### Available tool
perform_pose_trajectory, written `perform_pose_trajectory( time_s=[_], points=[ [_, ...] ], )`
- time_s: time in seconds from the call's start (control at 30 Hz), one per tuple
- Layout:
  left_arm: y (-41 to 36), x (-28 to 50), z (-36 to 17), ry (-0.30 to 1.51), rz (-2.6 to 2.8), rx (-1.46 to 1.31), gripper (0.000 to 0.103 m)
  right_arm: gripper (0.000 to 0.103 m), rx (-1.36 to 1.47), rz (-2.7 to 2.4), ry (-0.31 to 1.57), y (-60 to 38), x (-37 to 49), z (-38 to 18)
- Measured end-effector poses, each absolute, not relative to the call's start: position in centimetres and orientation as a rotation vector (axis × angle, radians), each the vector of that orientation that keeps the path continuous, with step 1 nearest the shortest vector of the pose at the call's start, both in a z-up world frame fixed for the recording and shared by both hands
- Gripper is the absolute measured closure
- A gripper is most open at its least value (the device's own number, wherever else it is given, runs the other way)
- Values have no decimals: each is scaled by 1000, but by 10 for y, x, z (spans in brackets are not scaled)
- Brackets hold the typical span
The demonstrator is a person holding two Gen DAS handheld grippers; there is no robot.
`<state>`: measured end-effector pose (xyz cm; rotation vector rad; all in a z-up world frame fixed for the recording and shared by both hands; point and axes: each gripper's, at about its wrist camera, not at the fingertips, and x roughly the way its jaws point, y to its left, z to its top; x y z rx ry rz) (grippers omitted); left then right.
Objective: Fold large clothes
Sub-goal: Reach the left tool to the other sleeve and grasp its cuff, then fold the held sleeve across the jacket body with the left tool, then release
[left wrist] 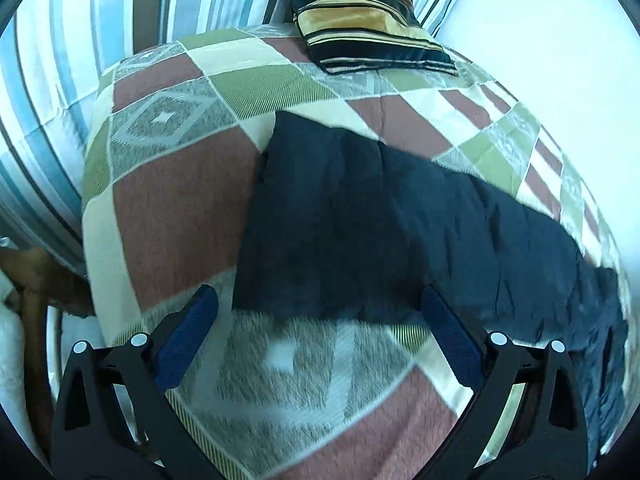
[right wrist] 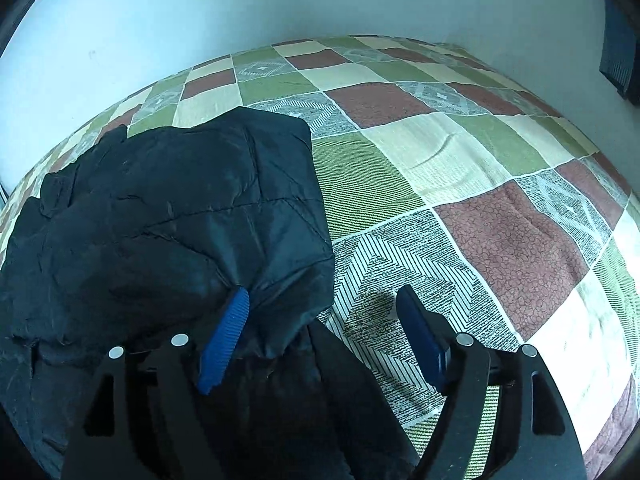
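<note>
A dark navy quilted jacket [left wrist: 380, 220] lies flat on a bed with a checked bedspread [left wrist: 180, 208]. My left gripper [left wrist: 320, 300] is open with its blue pads spread, just short of the jacket's near edge and holding nothing. In the right wrist view the jacket [right wrist: 160, 220] lies bunched at the left. My right gripper [right wrist: 324, 300] is open over the jacket's right edge. Its left fingertip [right wrist: 236, 308] lies over the fabric and its right fingertip [right wrist: 412, 312] is above the bedspread [right wrist: 480, 180]. Neither gripper grips the cloth.
A striped black, gold and brown cushion [left wrist: 360, 20] lies at the head of the bed. A blue-and-white striped curtain [left wrist: 100, 40] hangs at the left. A pale wall [right wrist: 280, 0] runs along the far side of the bed.
</note>
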<state>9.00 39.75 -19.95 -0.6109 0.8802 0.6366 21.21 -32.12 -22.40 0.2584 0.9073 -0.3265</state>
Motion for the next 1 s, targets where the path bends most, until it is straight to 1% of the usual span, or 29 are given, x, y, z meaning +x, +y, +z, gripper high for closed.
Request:
perform_pose_trajectory(
  time_s=[0.03,0.17,0.23,0.37,0.4,0.43,0.5,0.6,0.7,0.73,0.77,0.8,0.83,0.87,0.9,1.0],
  points=[
    [400,91,-200,880,627,-625,6,27,258,-329,907,-321,212,-224],
    [418,98,-206,872,571,-691,9,25,260,-336,908,-321,212,-224],
    [427,98,-205,870,539,-721,15,25,262,-338,908,-320,212,-224],
    [443,82,-204,827,470,-849,16,24,262,-338,909,-321,213,-225],
    [444,78,-205,825,454,-866,18,24,263,-338,909,-321,213,-224],
    [444,76,-206,832,449,-860,22,24,264,-338,908,-321,212,-225],
    [442,75,-205,841,447,-844,25,24,267,-339,908,-322,212,-225],
    [443,78,-206,835,432,-862,34,23,266,-339,908,-322,212,-225],
    [446,86,-209,820,412,-869,35,23,268,-338,907,-322,212,-225],
    [448,90,-211,821,412,-851,42,23,268,-339,908,-322,212,-225],
    [449,92,-212,825,416,-839,45,23,268,-338,908,-322,212,-225],
    [451,93,-213,826,423,-834,54,23,269,-338,907,-322,212,-225],
    [453,93,-213,826,424,-838,66,23,269,-338,907,-322,212,-225],
    [456,92,-213,817,410,-861,74,23,269,-339,908,-322,212,-225],
    [459,91,-214,822,400,-884,85,23,269,-339,908,-322,212,-225],
    [454,91,-210,825,413,-853,92,23,274,-338,907,-323,212,-225]
  ],
)
